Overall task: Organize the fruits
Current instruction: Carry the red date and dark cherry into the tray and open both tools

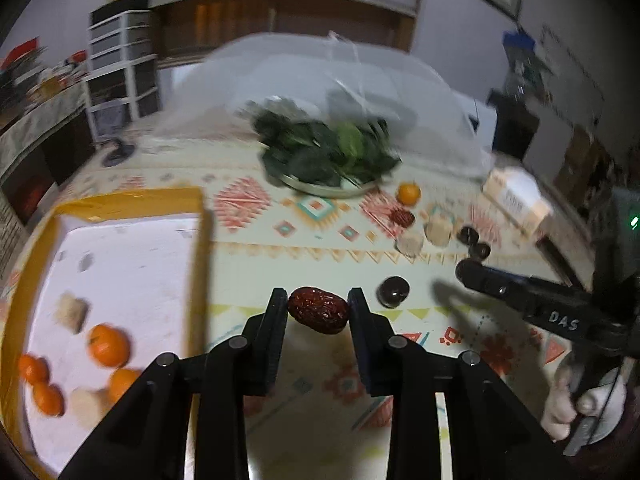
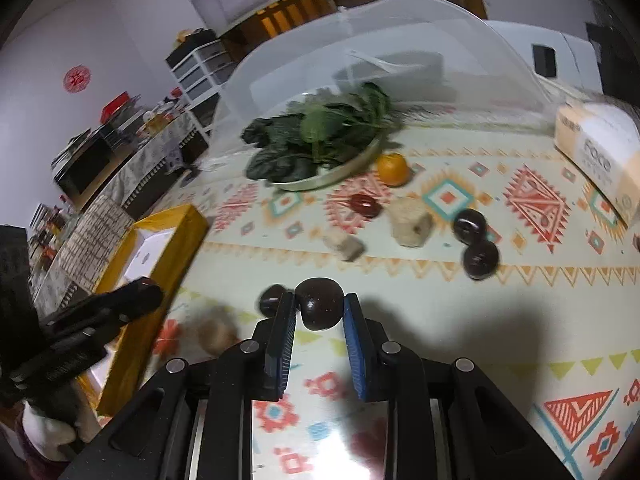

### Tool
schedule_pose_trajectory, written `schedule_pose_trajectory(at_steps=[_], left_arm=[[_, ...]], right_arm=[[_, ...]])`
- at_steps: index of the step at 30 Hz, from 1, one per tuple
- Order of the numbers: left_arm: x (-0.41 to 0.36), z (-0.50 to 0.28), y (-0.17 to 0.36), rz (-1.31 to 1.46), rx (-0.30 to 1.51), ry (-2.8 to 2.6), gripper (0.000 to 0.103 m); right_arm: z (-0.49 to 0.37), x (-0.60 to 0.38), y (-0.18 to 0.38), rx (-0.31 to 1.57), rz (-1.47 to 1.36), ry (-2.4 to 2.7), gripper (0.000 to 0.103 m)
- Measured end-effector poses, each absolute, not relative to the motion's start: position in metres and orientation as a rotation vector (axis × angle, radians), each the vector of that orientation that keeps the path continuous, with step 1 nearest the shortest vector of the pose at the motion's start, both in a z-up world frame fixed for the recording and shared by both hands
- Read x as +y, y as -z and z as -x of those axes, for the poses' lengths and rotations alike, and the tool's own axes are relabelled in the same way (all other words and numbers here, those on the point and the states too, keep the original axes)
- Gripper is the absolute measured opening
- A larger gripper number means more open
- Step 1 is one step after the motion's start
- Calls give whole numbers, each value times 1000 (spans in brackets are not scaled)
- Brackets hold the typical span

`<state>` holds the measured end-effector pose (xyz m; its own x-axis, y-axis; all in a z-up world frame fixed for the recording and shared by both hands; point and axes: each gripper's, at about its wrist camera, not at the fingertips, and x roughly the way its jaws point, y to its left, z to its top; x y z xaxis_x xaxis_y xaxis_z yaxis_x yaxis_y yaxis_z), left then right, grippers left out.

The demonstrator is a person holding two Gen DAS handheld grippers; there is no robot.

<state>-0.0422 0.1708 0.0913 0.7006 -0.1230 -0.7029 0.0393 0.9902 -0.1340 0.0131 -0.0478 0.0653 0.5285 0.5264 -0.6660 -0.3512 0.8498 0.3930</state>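
Left wrist view: your left tongs point(image 1: 318, 309) pinch a red date point(image 1: 318, 315), w/ the yellow box point(image 1: 120, 199) nearby for sorting. Right tongs point(image 2: 319, 309) clamp a dark round fruit point(image 2: 320, 304), lifted off the desk point(image 2: 460, 320).

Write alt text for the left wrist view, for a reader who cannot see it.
The left gripper pinches a wrinkled dark red date between its black fingers above a patterned tablecloth. To its left, a yellow-rimmed white tray holds small orange tangerines and pale beige cubes. The right gripper reaches in from the right, near a dark round fruit on the cloth.
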Motion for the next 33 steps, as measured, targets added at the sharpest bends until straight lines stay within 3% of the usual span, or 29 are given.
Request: schedule_pose_trajectory(at_steps=[7, 14, 33], left_arm=[[239, 97, -111, 180, 755, -38, 30], [292, 140, -93, 174, 763, -175, 30], [347, 144, -45, 209, 802, -269, 30]], right_arm=[[14, 8, -93, 838, -161, -642, 26], [33, 83, -99, 861, -97, -762, 26], [20, 221, -55, 951, 136, -790, 26]])
